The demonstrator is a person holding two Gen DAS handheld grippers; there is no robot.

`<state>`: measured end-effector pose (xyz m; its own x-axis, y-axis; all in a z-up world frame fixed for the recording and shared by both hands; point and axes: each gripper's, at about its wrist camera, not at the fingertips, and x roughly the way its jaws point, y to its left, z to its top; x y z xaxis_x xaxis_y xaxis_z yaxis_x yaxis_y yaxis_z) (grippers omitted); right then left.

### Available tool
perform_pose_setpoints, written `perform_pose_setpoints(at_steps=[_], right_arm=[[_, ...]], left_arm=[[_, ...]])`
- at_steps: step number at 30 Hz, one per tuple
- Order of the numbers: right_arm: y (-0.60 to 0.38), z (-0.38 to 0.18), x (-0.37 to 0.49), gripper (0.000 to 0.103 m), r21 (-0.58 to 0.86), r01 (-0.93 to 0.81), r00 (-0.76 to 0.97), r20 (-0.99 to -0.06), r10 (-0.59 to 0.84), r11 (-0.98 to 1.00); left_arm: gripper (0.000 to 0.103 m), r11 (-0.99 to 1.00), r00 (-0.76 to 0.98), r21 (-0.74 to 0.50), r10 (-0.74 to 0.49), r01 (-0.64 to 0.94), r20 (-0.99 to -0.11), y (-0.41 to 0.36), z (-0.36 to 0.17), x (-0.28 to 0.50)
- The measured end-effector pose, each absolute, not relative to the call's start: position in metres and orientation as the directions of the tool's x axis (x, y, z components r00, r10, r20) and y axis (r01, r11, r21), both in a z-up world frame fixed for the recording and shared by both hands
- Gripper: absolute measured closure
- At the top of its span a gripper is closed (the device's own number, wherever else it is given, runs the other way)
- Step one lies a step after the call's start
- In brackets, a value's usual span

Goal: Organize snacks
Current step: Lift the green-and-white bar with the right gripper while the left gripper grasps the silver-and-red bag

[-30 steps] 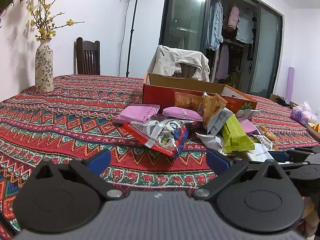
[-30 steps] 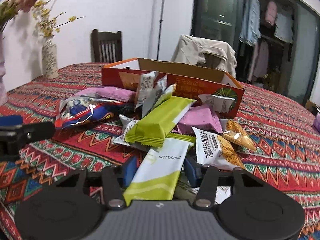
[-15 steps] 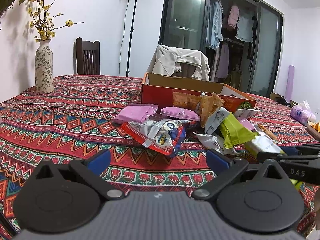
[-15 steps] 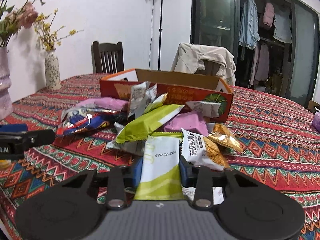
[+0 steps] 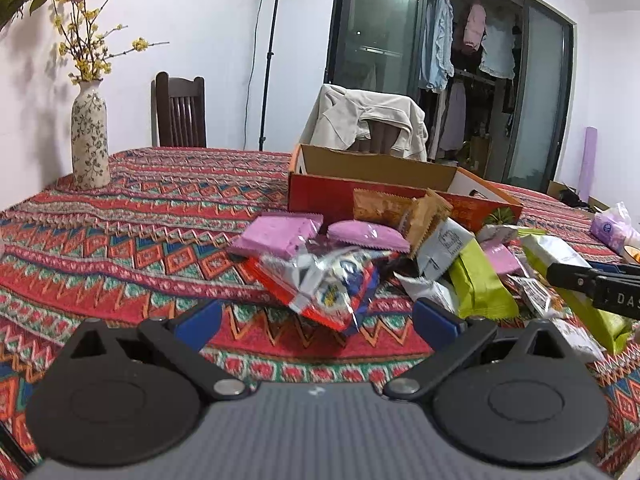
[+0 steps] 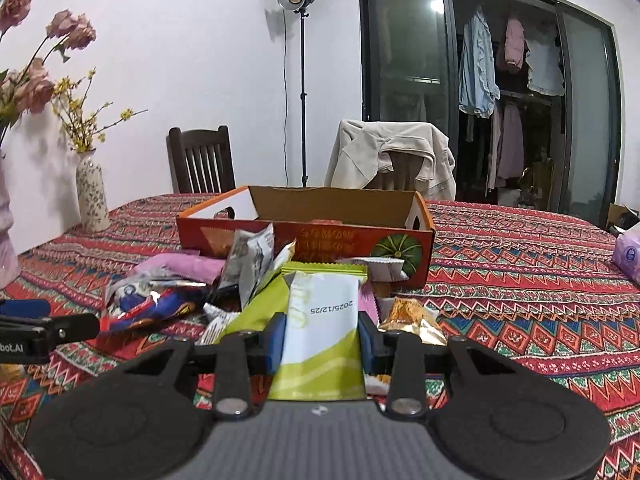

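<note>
Between my right gripper (image 6: 322,330) pads sits a white-green snack pack (image 6: 322,332), squeezed tight so it can go in the box (image 6: 304,236). Left gripper (image 5: 318,316) waits w/ jaws wide, holding nothing.

Right gripper (image 6: 322,330) is closing its jaws onto the white-and-green packet (image 6: 322,320); a second ago the pads stood clear of it, now they are pressing both edges. Packet is lifting off the snack pile (image 6: 224,280) with the gripper, its far end now rising clear of the green bar (image 6: 260,304) beneath.
</note>
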<state>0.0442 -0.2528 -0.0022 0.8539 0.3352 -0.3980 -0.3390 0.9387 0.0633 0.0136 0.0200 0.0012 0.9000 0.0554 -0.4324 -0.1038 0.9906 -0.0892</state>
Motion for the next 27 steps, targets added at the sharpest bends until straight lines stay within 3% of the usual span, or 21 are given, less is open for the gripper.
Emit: perform_pose_setpoints(at_steps=[12,27], right_arm=[[-0.254,-0.003,0.061,0.067,0.09,-0.351,0.85,-0.386,0.357,0.932],[-0.257,-0.008,0.07,0.067,0.11,-0.335,0.851,-0.39,0.351,0.936]], left_arm=[[0.0,0.995,0.879,-0.006,0.087,-0.102,-0.469,0.025,0.014,0.058],[0.0,0.998,0.794,0.019,0.06,-0.061,-0.604,0.009,-0.002,0.127]])
